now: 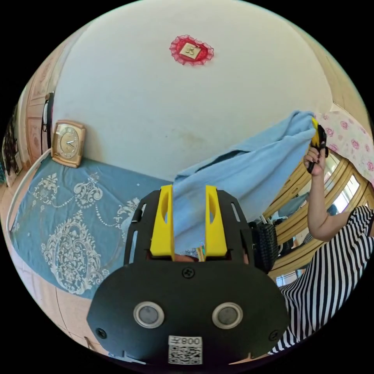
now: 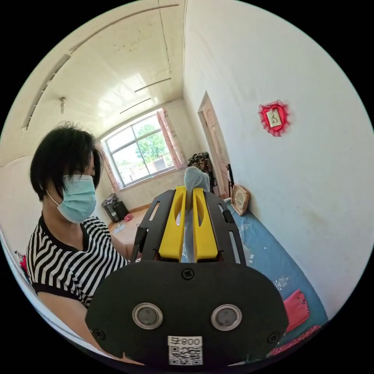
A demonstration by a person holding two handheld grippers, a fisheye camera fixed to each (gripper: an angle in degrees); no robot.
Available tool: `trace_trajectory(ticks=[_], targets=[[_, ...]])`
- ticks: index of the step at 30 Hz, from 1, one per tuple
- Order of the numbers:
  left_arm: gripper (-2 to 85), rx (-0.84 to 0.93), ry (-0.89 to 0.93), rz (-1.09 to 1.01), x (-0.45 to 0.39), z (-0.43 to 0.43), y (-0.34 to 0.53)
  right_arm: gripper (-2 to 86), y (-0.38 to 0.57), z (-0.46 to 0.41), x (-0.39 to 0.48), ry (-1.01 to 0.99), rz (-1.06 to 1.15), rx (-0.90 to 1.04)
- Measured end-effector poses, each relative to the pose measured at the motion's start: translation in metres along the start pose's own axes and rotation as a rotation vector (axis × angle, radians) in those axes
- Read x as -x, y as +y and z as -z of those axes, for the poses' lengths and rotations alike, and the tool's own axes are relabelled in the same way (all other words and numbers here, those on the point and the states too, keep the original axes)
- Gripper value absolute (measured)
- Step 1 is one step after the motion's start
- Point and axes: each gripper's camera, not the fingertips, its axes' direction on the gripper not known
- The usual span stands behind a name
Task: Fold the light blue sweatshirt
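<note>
The light blue sweatshirt [image 1: 253, 167] hangs in the air, stretched between both grippers above the bed. In the left gripper view my left gripper [image 1: 189, 191] has its yellow jaws pressed on a thick bunch of the cloth. The fabric runs up and right to my right gripper [image 1: 320, 137], held high in a hand [image 1: 315, 157]. In the right gripper view my right gripper [image 2: 189, 191] is shut, with a narrow fold of the sweatshirt [image 2: 193, 177] pinched between the jaws and poking out past the tips.
A blue patterned bedspread [image 1: 66, 218] lies below along a white wall, with a clock [image 1: 69, 143] leaning at its far end. A red garment [image 2: 297, 307] lies on the bed. The person in a striped top [image 1: 331, 272] stands beside it; a black basket [image 1: 267, 237] sits behind.
</note>
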Motion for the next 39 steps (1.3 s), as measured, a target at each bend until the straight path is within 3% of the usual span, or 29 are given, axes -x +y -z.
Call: trace_trajectory(ticks=[5,13,24,39], targets=[[13.3,0.067,0.054,0.068,0.073,0.039,0.039,2.2,0.048,-0.063,0.034,-0.061,0.043,0.067],[14.1,0.218,0.118,0.240,0.152,0.054,0.191,2.2,0.146,-0.152,0.062,-0.301,0.072,0.099],[18.0,0.485,0.236,0.087,0.130,0.046,0.356,2.1,0.260,-0.209,0.109,-0.356,0.104,0.143],[17.9,0.554,0.133,-0.188,0.068,0.138,0.540,2.2,0.359,-0.199,0.183,-0.286,0.147,0.107]])
